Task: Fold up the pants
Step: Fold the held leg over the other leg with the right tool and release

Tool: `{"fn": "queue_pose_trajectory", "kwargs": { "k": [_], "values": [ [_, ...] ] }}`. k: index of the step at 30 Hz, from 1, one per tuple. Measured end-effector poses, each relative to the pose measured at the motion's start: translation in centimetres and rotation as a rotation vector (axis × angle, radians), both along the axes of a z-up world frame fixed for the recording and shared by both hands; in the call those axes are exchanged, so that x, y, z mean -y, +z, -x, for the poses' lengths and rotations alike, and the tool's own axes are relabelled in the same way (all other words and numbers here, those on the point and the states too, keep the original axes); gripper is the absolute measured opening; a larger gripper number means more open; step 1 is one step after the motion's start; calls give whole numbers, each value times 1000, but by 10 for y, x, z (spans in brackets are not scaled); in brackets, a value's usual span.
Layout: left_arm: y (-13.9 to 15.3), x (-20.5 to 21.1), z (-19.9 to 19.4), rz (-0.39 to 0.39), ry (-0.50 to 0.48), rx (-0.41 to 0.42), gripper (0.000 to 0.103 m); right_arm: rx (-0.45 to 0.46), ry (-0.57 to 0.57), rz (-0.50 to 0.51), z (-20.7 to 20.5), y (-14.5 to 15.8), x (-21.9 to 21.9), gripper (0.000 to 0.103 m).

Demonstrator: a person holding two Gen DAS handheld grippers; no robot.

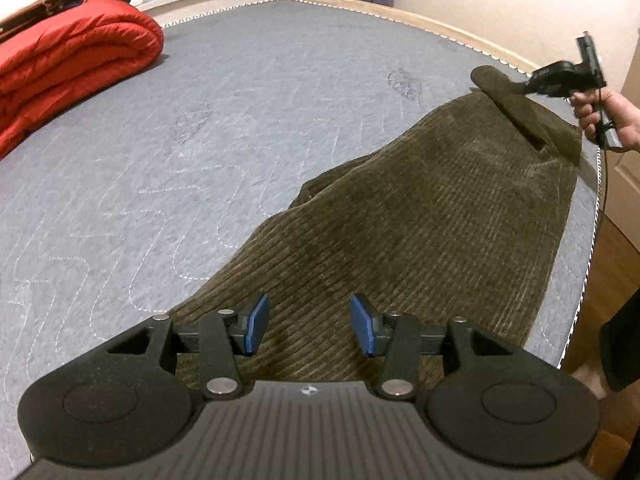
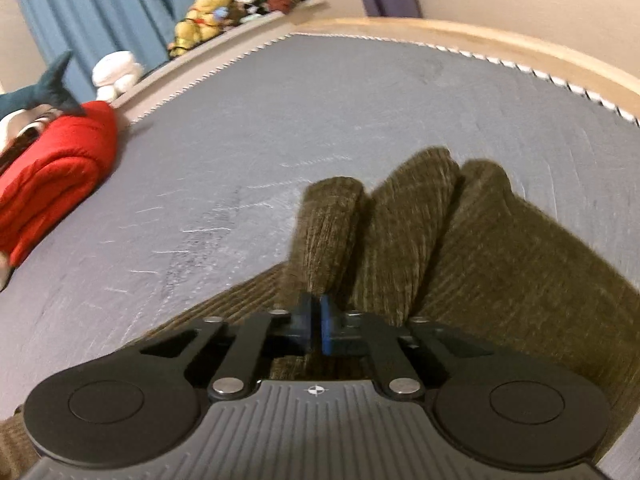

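Olive-brown corduroy pants lie on the grey quilted mattress, running from near my left gripper toward the far right edge. My left gripper is open, its blue pads just above the near end of the pants. My right gripper is shut on a bunched fold of the pants and lifts it. It also shows in the left wrist view, holding the far end of the fabric raised, with a hand on its handle.
A folded red quilt lies at the mattress's far left. Plush toys sit on a ledge behind it, before a blue curtain. The mattress's right edge drops to wooden floor.
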State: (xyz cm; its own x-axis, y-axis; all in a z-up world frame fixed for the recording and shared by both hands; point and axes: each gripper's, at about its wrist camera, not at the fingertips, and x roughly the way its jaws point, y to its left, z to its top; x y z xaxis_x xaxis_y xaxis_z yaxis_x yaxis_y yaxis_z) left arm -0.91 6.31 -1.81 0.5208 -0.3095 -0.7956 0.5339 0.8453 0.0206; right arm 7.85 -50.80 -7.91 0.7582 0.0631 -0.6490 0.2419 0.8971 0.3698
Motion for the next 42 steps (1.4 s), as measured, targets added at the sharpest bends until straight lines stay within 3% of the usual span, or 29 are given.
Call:
{"fn": "queue_pose_trajectory", "kwargs": {
  "k": [3,6,8,11,14,20,27,29,31,39,41,42],
  "values": [
    [3,5,0,2,-2,8,50,77,-131,-20,22,21,22,2],
    [6,9,3,1,-21,18,50,143,-502,-72,80,43,57,0],
    [7,12,5,-3,-32,19,50,134,-671,-34,117,49,79,0],
    [5,15,7,-4,-45,8,50,28,-730,-141,143,22,113,2],
    [0,19,8,-4,-59,-11,50,-1,-707,-278,150,-2,133,4],
    [-12,38,26,8,-199,-44,50,1,-587,-300,131,-11,131,15],
    [-23,60,53,38,-354,-43,50,-79,-581,-243,114,-11,118,25],
    [-27,68,58,30,-391,-43,50,-111,-598,-225,115,-7,114,41],
    [-31,74,61,16,-422,-52,50,-125,-644,-207,120,-3,112,46],
    [-49,89,65,-52,-458,-105,50,-115,-548,-256,112,-19,111,46],
    [-52,89,64,-56,-459,-106,50,-109,-553,-233,112,-20,111,39],
    [-52,88,63,-55,-457,-104,43,-106,-561,-220,111,-20,111,31]
  ]
}}
